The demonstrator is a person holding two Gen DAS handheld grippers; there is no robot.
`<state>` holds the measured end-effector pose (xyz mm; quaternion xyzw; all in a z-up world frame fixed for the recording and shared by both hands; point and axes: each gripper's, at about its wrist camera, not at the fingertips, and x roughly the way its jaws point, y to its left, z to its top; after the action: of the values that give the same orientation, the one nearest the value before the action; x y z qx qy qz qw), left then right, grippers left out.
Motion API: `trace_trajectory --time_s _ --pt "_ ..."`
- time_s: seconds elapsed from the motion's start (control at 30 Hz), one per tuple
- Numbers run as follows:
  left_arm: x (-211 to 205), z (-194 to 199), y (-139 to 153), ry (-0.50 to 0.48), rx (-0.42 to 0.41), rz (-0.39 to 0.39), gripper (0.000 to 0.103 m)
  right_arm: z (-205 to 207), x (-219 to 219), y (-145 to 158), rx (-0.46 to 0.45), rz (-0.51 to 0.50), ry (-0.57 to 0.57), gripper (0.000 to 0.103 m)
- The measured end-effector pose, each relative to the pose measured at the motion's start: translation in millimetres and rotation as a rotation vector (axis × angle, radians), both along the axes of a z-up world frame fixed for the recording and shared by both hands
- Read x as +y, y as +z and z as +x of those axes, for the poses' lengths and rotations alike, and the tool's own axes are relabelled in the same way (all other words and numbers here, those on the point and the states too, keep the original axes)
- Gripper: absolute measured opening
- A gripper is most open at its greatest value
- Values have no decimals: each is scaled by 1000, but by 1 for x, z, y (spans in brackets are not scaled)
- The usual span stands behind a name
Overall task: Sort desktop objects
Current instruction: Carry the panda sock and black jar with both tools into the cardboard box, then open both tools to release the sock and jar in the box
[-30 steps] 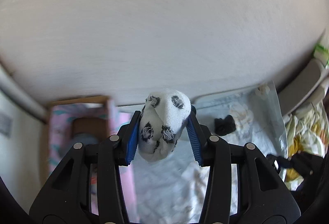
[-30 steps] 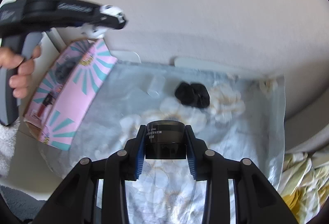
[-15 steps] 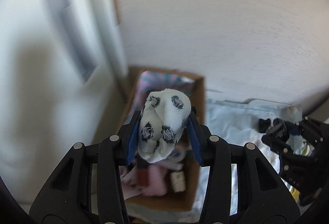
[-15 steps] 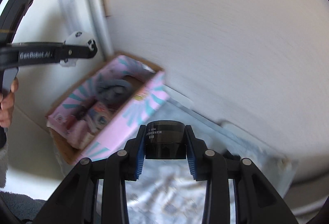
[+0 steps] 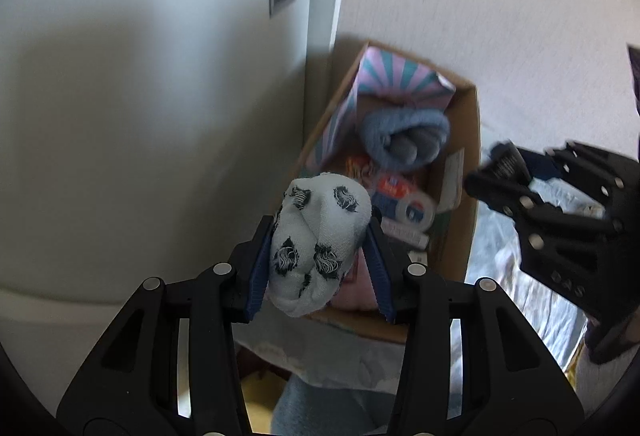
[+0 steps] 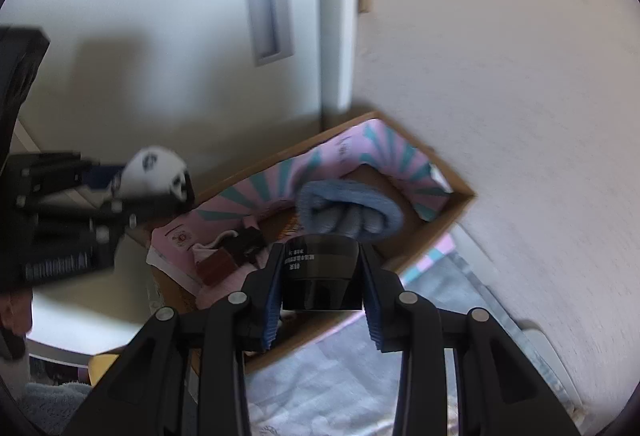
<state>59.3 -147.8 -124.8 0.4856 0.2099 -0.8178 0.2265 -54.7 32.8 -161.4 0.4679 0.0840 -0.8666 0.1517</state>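
Left wrist view showed my left gripper (image 5: 318, 256) pinching the rolled sock (image 5: 316, 242) above the cardboard box (image 5: 460, 220), my right gripper (image 6: 320, 300) clamping a black jar (image 6: 320, 272), both presumably for dropping in

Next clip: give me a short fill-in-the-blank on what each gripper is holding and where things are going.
The left gripper is shut on a rolled white ____ with dark spots.
The right gripper is shut on a small ____ jar.
Both hover near an open cardboard ____ with a pink-and-teal lining.
Inside it lies a rolled ____ towel.

Missing words: sock; black; box; blue
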Motion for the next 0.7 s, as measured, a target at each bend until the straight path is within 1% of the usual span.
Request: trace_trajectory --time_s 0.17,0.3,0.33,0.37,0.4,0.43,0.47,0.5,0.53,0.6,0.63,0.67,0.7 --pt "10 6 -16 -9 -17 24 40 -8 -9 -17 -48 4 15 32" --pt "10 6 -18 -10 -23 23 41 -9 -8 -24 -72 -3 9 32" --pt "10 5 -17 -14 -19 20 42 -10 -8 -25 -77 -9 7 32" --pt "11 4 -15 -19 -9 10 45 -10 -8 -25 -80 -13 7 32" --pt "12 4 -11 -33 1 -1 59 -11 -8 -25 -83 -17 10 32" --pt "14 3 -8 -38 -1 -20 89 -12 -9 -26 -91 -21 16 32" --pt "17 2 -5 -34 -9 -57 100 -12 -10 -26 -94 -22 23 33" --pt "20 4 0 -28 -3 -108 103 -12 -11 -25 -88 -20 27 43" --pt "22 4 4 -34 9 -130 103 -12 -11 -22 -69 -2 18 48" --pt "22 3 8 -51 7 -133 103 -12 -8 -18 -36 16 -2 74" --pt "22 2 9 -53 3 -131 103 -11 -4 -15 -17 16 -18 79" --pt "21 2 9 -54 3 -126 103 -11 -1 -13 -9 10 -28 88" --pt "21 1 10 -55 5 -120 103 -11 2 -12 -8 8 -36 95"
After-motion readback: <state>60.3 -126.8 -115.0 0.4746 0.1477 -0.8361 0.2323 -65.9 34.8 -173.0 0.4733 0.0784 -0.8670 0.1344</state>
